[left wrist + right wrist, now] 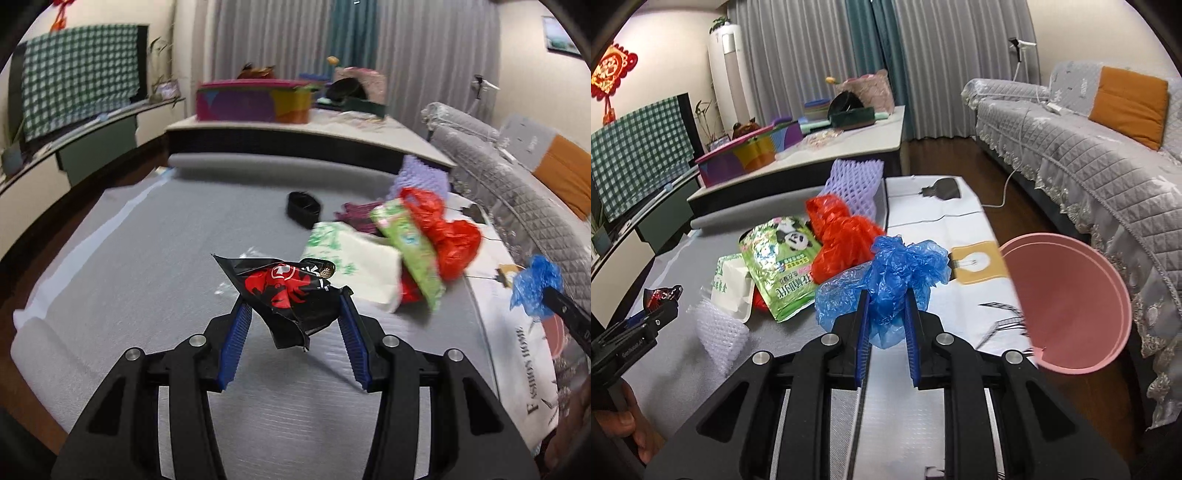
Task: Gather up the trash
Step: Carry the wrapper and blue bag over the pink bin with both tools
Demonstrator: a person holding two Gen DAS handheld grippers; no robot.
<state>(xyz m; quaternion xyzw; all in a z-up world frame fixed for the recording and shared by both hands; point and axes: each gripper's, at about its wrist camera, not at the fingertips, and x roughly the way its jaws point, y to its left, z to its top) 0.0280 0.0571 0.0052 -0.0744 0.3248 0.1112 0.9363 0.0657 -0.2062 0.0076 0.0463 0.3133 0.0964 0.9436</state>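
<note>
Left gripper [295, 306] clamped on a wrapper [284, 291]; right gripper [886, 317] clamped on a blue bag [897, 273]; both tilted downward.

The trash pile [812, 251] lies on the table [683, 354]. A bin [1071, 306] stands to its right. A sofa [1089, 158] runs behind the bin.

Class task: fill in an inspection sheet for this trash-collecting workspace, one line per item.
Surface: grey mat beside a white printed cloth.
Job's things: black-red wrapper, blue plastic bag, pink bin.
Clutter: red bag, panda packet, purple foam net.
Grippers: left gripper holds the wrapper; right gripper clamps the blue bag.
Cables: white cord on the floor.
Surroundings: grey sofa, curtains.
</note>
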